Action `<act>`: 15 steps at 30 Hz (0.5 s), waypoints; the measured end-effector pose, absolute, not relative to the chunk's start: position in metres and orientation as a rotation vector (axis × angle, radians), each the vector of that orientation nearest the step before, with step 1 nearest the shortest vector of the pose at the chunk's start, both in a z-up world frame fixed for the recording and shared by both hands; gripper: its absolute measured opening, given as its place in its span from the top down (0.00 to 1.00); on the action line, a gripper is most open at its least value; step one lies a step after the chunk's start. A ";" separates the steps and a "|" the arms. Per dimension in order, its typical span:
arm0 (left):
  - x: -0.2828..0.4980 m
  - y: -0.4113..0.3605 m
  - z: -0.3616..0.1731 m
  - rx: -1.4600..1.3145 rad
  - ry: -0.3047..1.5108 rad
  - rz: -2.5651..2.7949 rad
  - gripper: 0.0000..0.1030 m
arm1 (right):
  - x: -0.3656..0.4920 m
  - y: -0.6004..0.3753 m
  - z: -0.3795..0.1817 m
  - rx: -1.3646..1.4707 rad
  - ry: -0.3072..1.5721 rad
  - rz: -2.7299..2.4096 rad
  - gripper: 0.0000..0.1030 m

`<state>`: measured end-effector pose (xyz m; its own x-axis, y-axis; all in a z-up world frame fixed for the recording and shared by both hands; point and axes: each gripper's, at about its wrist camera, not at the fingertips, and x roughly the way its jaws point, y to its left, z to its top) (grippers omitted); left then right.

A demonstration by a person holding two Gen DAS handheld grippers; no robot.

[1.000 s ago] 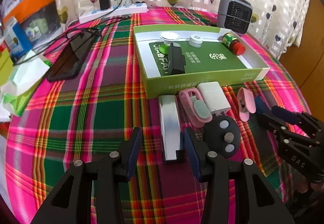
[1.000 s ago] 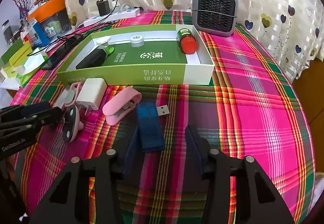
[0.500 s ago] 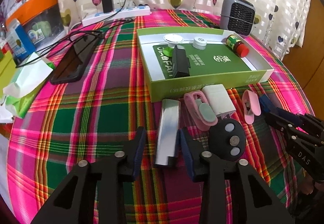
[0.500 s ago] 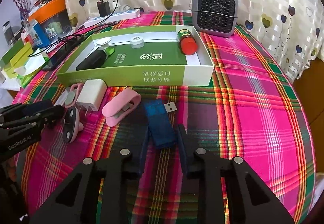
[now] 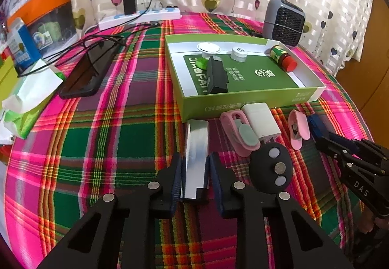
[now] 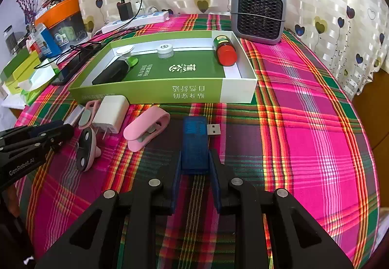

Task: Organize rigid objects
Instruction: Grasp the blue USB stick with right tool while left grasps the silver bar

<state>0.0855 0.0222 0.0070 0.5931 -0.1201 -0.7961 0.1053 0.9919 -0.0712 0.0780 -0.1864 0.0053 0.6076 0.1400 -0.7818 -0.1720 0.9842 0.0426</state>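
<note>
One flat (glossy) silver bar point(image 5: 195, 154)

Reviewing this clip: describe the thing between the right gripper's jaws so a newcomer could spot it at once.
Start at the green and white box on the plaid tablecloth. In front of its near wall lies a blue USB stick, where the right gripper is closing its jaws. Unlike the pink clip beside it, it is translucent blue with a metal plug.

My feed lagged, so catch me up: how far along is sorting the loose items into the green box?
Done: a black case, white jar and red-capped bottle lie in the green box.

In hand: left gripper jaws closing on the silver bar; right gripper on the blue USB device.

Left: two pink clips, white charger, black fob.
</note>
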 end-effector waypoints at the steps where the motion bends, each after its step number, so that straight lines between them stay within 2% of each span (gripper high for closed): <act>1: 0.085 0.022 0.007 -0.021 0.926 -0.136 0.79 | 0.078 -0.187 0.005 -0.038 0.900 0.180 0.78; 15: 0.080 0.025 0.009 -0.051 0.914 -0.156 0.79 | 0.076 -0.187 0.007 -0.025 0.898 0.187 0.78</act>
